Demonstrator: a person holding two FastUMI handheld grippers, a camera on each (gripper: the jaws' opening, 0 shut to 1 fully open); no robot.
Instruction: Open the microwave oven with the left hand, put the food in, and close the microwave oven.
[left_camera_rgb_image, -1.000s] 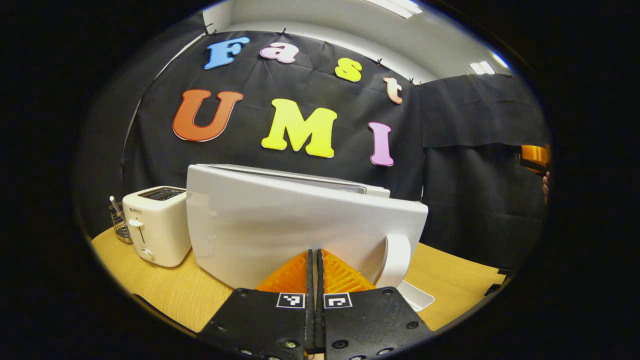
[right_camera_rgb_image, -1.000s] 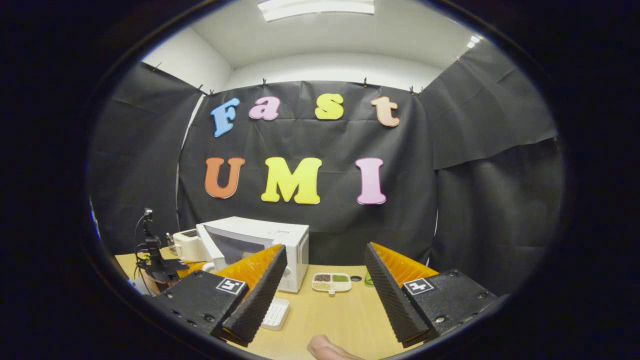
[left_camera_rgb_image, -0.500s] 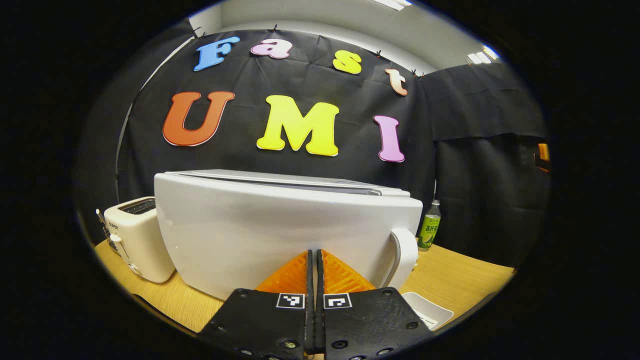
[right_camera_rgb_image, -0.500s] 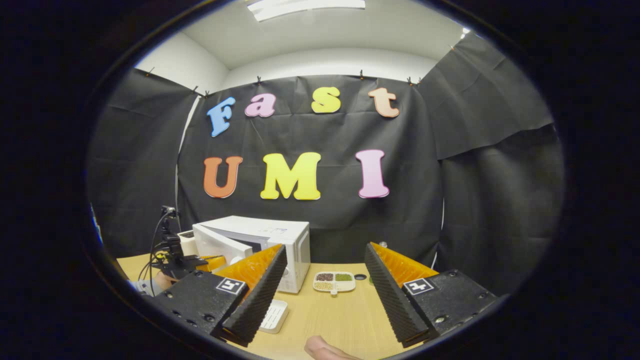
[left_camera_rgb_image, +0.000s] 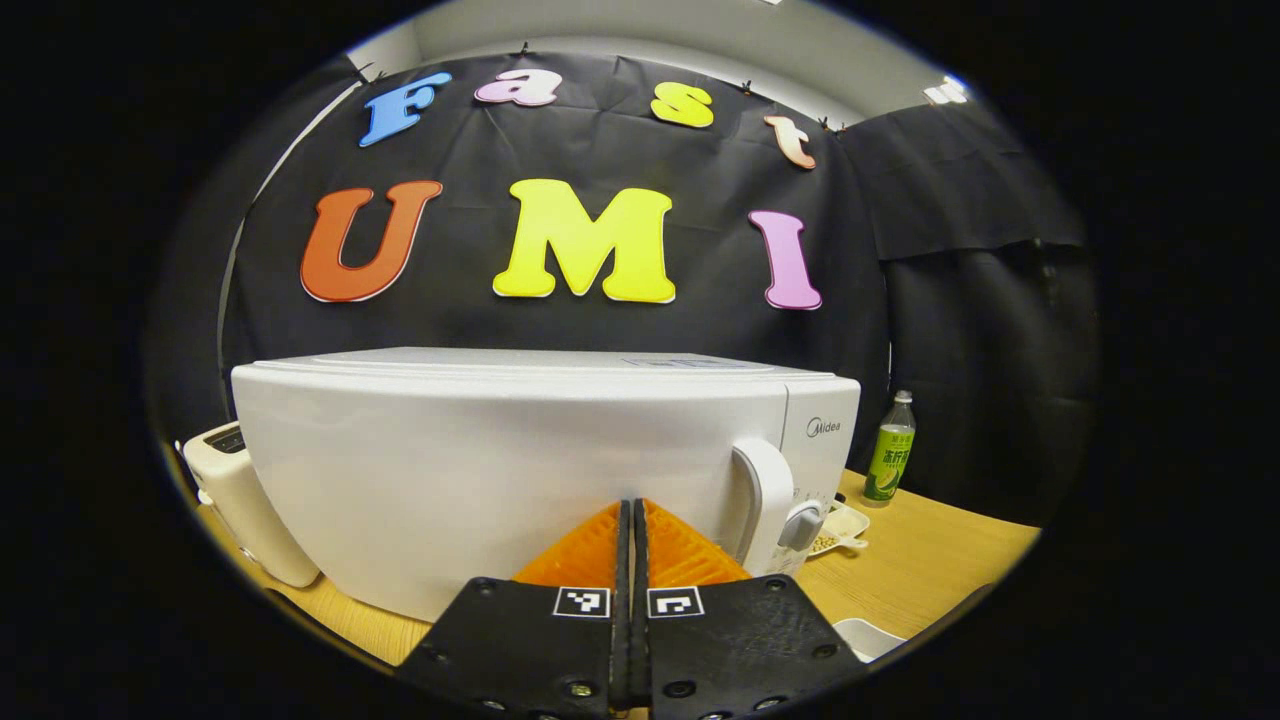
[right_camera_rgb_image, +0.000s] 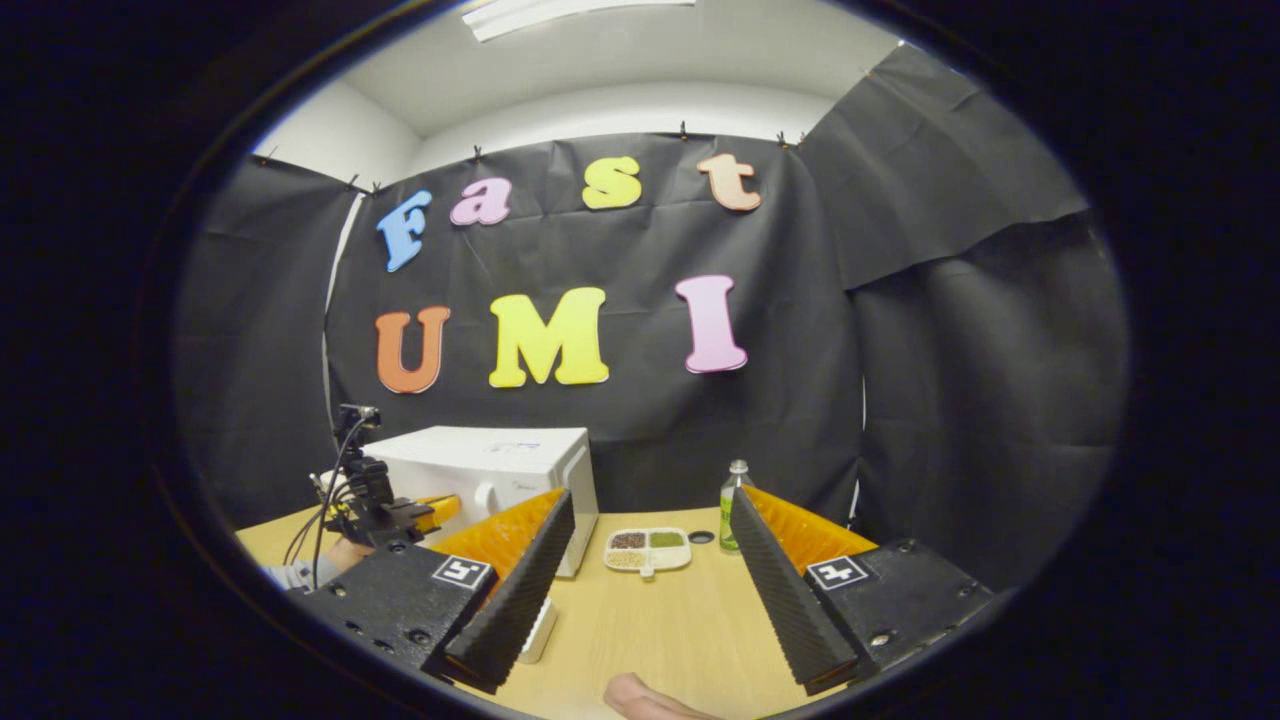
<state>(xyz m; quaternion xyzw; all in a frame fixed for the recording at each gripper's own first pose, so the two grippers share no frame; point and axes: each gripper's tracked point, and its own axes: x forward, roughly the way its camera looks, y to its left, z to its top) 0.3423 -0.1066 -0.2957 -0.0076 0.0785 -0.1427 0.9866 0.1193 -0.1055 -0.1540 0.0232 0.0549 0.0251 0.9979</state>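
Now my left gripper (left_camera_rgb_image: 632, 520), fingers pressed together on nothing, sits tight against the door of the white boxy microwave oven (left_camera_rgb_image: 520, 460), which looks shut. My right gripper (right_camera_rgb_image: 650, 560) hangs wide open and empty above the wooden table (right_camera_rgb_image: 660, 630), the white divided food tray (right_camera_rgb_image: 647, 548) lying farther off beside the microwave.

One microwave (left_camera_rgb_image: 480, 470), one toaster (left_camera_rgb_image: 235, 500), one bottle (left_camera_rgb_image: 890, 460), perhaps one tray (right_camera_rgb_image: 647, 549)

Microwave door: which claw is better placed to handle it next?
Left. The left claw, shut, sits right at the microwave door, near the handle. The right claw hangs open, farther back over the table.
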